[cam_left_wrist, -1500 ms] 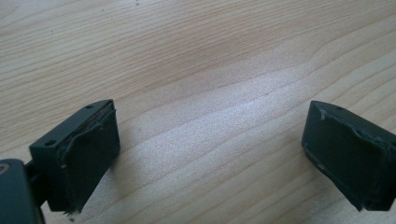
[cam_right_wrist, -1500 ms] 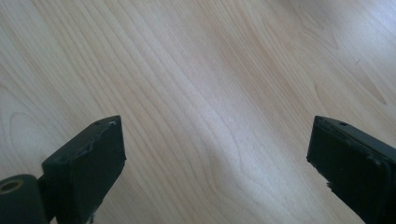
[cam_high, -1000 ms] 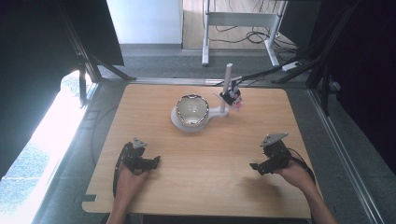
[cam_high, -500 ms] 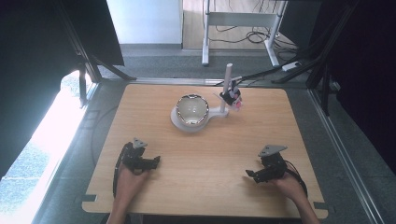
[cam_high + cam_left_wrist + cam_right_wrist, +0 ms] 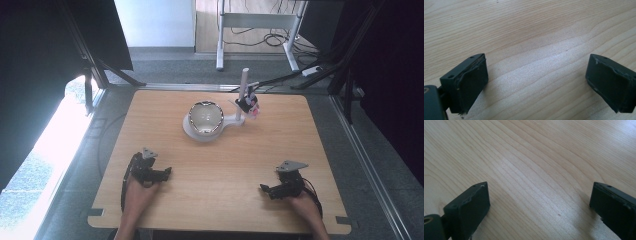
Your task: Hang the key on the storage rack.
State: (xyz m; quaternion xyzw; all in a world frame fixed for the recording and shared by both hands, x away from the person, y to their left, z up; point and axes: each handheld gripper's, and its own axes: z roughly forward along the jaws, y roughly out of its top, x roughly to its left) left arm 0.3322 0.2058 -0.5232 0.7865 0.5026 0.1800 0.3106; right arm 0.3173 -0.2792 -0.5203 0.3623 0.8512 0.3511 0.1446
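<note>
My left gripper (image 5: 167, 171) rests low over the wooden table (image 5: 165, 120) at the front left, open, jaws pointing right. In the left gripper view its two black pads (image 5: 471, 82) stand wide apart over bare wood. My right gripper (image 5: 263, 188) sits at the front right, open, jaws pointing left. Its own view shows its pads (image 5: 471, 207) wide apart with only wood grain between them. A shiny metal bowl (image 5: 205, 116) sits on a white stand base (image 5: 192, 133) at the table's far middle. A white post (image 5: 243, 86) rises beside it, carrying a small black and pink device (image 5: 248, 105).
The table's front edge has notches at both corners (image 5: 95, 218). Cables (image 5: 280, 80) run across the grey floor behind the table. A white frame (image 5: 255, 20) stands farther back. Bright light falls on the floor at the left (image 5: 45, 150).
My right gripper has drawn back toward the table's front edge and slightly left. The left gripper has stayed in place.
</note>
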